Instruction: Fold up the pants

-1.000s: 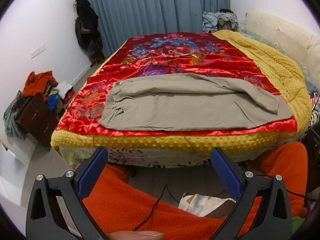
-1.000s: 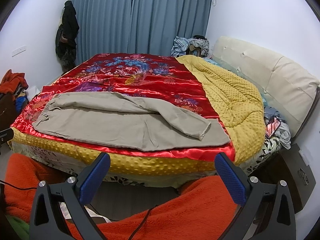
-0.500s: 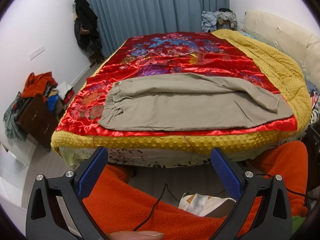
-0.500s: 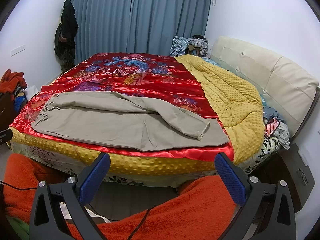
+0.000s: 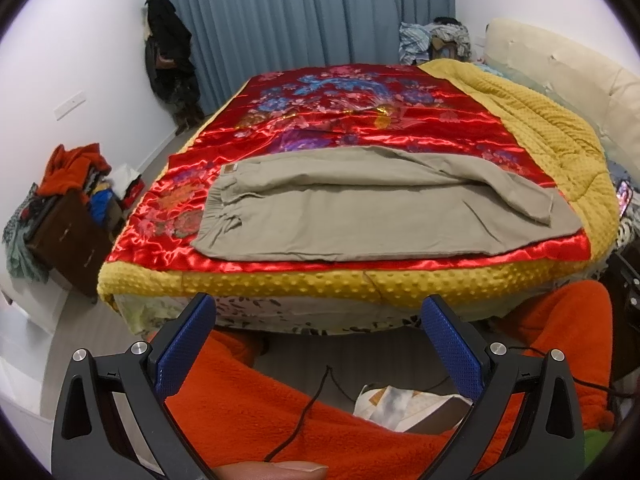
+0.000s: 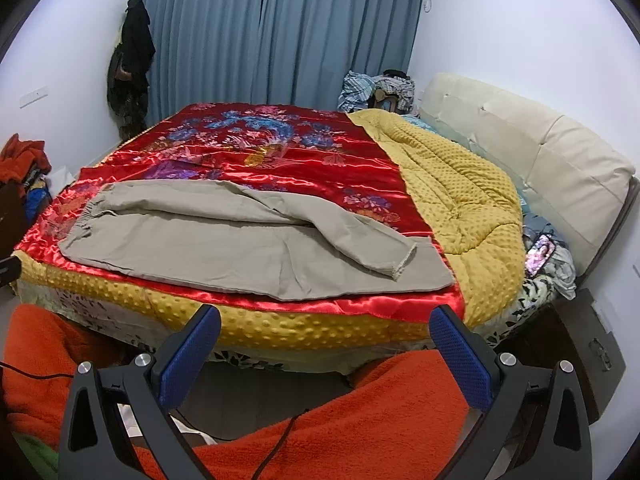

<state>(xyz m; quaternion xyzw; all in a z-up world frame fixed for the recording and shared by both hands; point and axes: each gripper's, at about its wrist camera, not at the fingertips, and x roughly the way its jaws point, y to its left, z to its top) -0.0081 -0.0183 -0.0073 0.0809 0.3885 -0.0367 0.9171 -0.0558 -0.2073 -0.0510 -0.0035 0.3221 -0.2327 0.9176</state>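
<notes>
Khaki pants (image 5: 360, 216) lie flat on the red satin bedspread (image 5: 360, 120), one leg laid over the other, waistband to the left and hems to the right. They also show in the right wrist view (image 6: 224, 244), with the upper leg's hem (image 6: 400, 264) near the right end. My left gripper (image 5: 318, 312) is open and empty, held back off the bed's front edge. My right gripper (image 6: 326, 322) is open and empty, also short of the bed.
A yellow dotted quilt (image 6: 460, 188) covers the bed's right side and front edge. A cream headboard (image 6: 552, 168) stands at the right. A dark nightstand (image 5: 68, 236) piled with clothes is at the left. Orange-clad legs (image 5: 280, 400) and a black cable are below the grippers.
Both views have shifted very slightly; the pants and the open grippers stand as before.
</notes>
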